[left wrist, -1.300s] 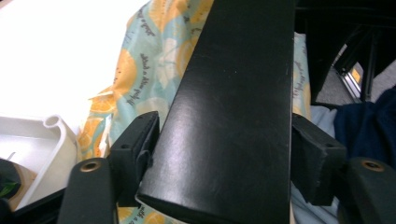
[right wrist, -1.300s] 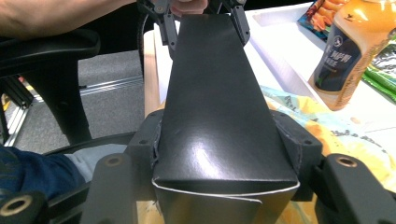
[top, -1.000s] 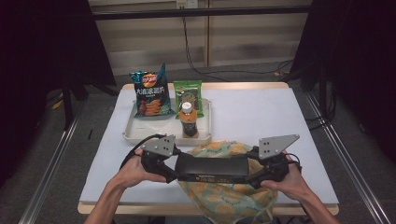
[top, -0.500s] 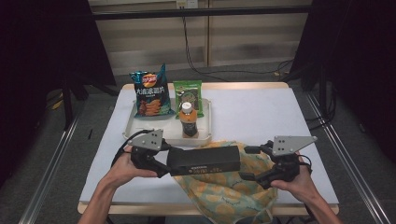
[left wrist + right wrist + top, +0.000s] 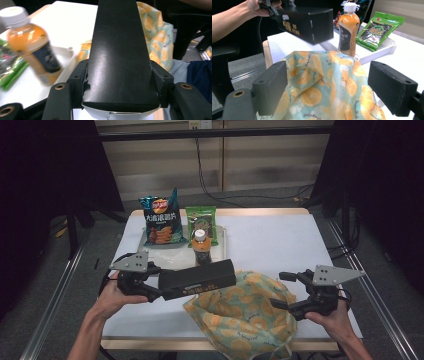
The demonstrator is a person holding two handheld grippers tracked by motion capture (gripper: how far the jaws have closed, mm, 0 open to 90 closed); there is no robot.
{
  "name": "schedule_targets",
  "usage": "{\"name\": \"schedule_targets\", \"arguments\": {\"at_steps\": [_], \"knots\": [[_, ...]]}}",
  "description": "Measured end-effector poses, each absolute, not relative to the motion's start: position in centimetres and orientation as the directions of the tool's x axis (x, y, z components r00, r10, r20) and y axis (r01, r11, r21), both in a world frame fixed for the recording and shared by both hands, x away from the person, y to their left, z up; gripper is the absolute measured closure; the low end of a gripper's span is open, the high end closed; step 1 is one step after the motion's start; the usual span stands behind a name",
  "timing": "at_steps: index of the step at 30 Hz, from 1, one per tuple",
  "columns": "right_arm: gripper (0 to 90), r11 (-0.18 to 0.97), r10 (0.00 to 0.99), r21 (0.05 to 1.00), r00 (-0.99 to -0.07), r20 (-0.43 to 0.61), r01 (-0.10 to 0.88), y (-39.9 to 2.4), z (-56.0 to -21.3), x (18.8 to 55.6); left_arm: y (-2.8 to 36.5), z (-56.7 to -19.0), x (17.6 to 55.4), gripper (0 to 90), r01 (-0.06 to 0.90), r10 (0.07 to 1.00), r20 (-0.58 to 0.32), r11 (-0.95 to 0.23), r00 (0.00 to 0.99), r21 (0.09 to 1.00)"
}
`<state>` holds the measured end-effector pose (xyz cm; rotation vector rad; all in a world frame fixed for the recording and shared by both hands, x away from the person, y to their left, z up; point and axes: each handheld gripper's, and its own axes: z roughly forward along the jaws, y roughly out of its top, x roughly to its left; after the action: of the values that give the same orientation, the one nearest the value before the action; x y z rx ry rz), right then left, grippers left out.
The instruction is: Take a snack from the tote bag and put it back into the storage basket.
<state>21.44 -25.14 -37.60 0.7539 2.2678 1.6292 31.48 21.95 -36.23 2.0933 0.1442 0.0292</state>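
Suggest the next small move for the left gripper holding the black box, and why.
Probably carry the black box toward the white tray. The left gripper clamps one end, holding it above the orange-print bag; the right gripper has just been opening, with nothing between its jaws.

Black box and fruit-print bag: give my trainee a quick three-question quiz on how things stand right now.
1. True or false: the left tongs are clamped on one end of the black box.
2. The right tongs, whose jaws have just been opening, are: A) shut on the box, B) open with nothing gripped, beside the orange-print bag, C) holding the bottle.
3. Which item stands upright on the white tray just behind the box?

Key
1. True; the left gripper view shows both pads pressing the box's sides.
2. B.
3. The orange drink bottle, in front of the chip bag and green packet.
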Motion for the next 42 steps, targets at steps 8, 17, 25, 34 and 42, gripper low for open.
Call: {"name": "schedule_targets", "arguments": {"at_steps": [8,17,25,34,42], "knots": [[15.9,0.226,0.564,0.935,-0.819,0.103,0.274,-26.0,-37.8,21.4,25.8,-35.8,32.5,42.9,0.125,0.197,-0.032,-0.481,0.980,0.868],[15.9,0.226,0.573,0.935,-0.814,0.100,0.274,-26.4,-37.8,21.5,28.5,-36.4,34.1,42.9,0.163,0.262,-0.034,-0.486,0.964,0.859],[16.0,0.226,0.577,0.934,-0.810,0.101,0.277,-26.7,-37.9,21.4,29.3,-37.3,35.8,42.9,0.181,0.284,-0.039,-0.494,0.958,0.851],[16.1,0.224,0.582,0.933,-0.807,0.106,0.283,-26.7,-38.0,21.4,30.8,-37.3,36.5,42.9,0.193,0.303,-0.057,-0.440,0.951,0.877],[16.1,0.225,0.580,0.933,-0.808,0.104,0.282,-26.6,-38.0,21.4,32.2,-36.4,36.5,42.9,0.186,0.317,-0.036,-0.459,0.948,0.869]]}}
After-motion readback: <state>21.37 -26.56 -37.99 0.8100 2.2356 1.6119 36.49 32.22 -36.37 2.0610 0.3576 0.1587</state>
